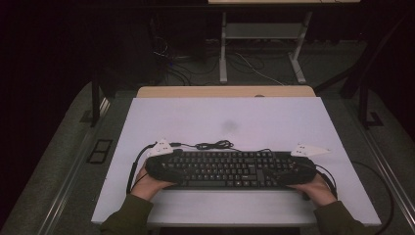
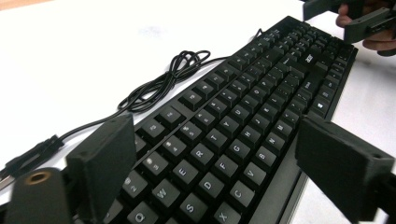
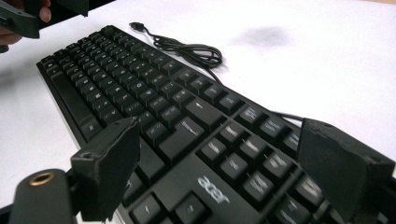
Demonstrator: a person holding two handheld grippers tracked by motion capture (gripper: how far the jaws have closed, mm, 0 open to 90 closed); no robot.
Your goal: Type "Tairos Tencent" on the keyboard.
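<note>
Hands are bringing two grippers to opposite ends of a black keyboard point(image 1: 230, 169) lying across the white table point(image 1: 225, 122) toward six o'clock in the high view, its cable point(image 1: 213, 145) bunched just beyond it at twelve o'clock. The left gripper point(image 2: 219, 172) is straddling the keyboard's nine o'clock end with its jaws spread wide, one at each long edge. The right gripper point(image 3: 219, 172) is doing likewise at the three o'clock end, jaws parted over the number pad.

One keyboard point(image 1: 230, 169), one coiled cable point(image 1: 213, 145), two claws: left claw point(image 1: 164, 169), right claw point(image 1: 298, 171).
</note>
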